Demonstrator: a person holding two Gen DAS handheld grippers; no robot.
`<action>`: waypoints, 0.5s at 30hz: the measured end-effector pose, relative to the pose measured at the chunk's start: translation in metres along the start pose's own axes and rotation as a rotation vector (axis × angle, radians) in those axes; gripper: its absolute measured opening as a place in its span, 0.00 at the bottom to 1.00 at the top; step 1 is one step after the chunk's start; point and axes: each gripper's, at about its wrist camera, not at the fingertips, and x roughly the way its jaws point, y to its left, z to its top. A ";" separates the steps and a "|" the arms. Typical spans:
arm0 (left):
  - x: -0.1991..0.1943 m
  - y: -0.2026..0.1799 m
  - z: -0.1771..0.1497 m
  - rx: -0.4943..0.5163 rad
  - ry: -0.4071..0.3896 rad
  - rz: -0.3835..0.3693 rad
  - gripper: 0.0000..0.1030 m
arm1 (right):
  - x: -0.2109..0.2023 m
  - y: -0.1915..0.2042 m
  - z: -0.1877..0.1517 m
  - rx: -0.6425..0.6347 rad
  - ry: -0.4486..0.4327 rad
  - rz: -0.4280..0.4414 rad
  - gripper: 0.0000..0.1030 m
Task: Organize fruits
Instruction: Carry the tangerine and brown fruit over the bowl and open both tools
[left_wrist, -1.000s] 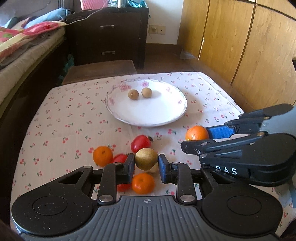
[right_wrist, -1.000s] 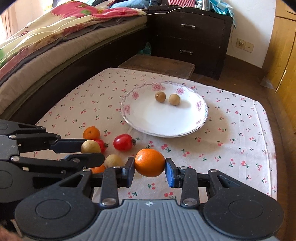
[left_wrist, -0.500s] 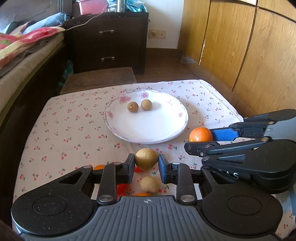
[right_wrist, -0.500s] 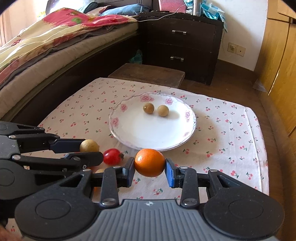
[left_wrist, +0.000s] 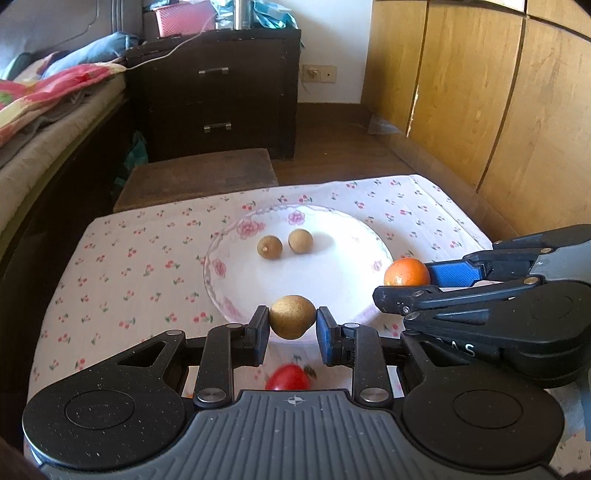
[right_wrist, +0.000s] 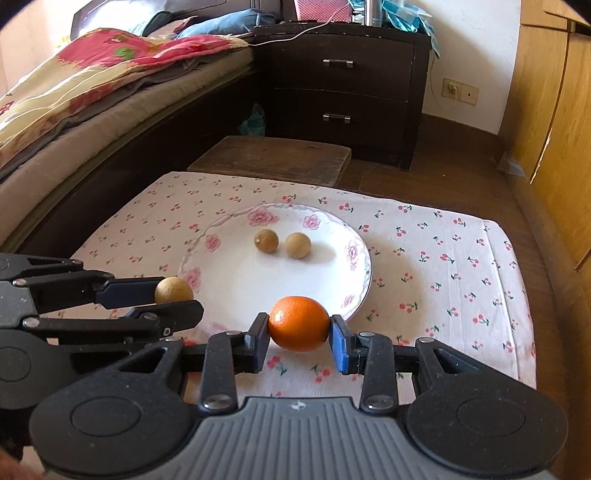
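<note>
My left gripper (left_wrist: 291, 325) is shut on a brown round fruit (left_wrist: 292, 315), held above the near rim of the white flowered plate (left_wrist: 332, 291). My right gripper (right_wrist: 298, 330) is shut on an orange (right_wrist: 298, 323), held over the plate's (right_wrist: 236, 291) near right rim. Two small brown fruits (left_wrist: 285, 243) lie at the back of the plate. In the left wrist view the right gripper (left_wrist: 413, 284) and its orange (left_wrist: 406, 272) show at the right. In the right wrist view the left gripper (right_wrist: 173, 295) and its brown fruit (right_wrist: 173, 290) show at the left. A red tomato (left_wrist: 287, 377) lies on the cloth below the left fingers.
The low table wears a white cloth with cherry print (right_wrist: 443, 258). Behind it stand a dark wooden stool (right_wrist: 273, 158) and a dark drawer chest (right_wrist: 343, 92). A bed (right_wrist: 74, 103) runs along the left, wooden cupboard doors (left_wrist: 480, 103) along the right.
Both grippers moved forward over the table toward the plate, each keeping its fruit. The loose oranges and tomatoes near the front have dropped out of view, save one tomato.
</note>
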 end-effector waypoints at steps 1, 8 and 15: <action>0.003 0.001 0.002 -0.001 0.001 0.002 0.34 | 0.004 -0.002 0.002 0.005 0.002 0.003 0.35; 0.026 0.006 0.011 0.004 0.018 0.030 0.33 | 0.029 -0.006 0.009 0.014 0.027 0.019 0.35; 0.040 0.011 0.010 0.007 0.035 0.062 0.33 | 0.045 -0.005 0.013 -0.002 0.043 0.023 0.35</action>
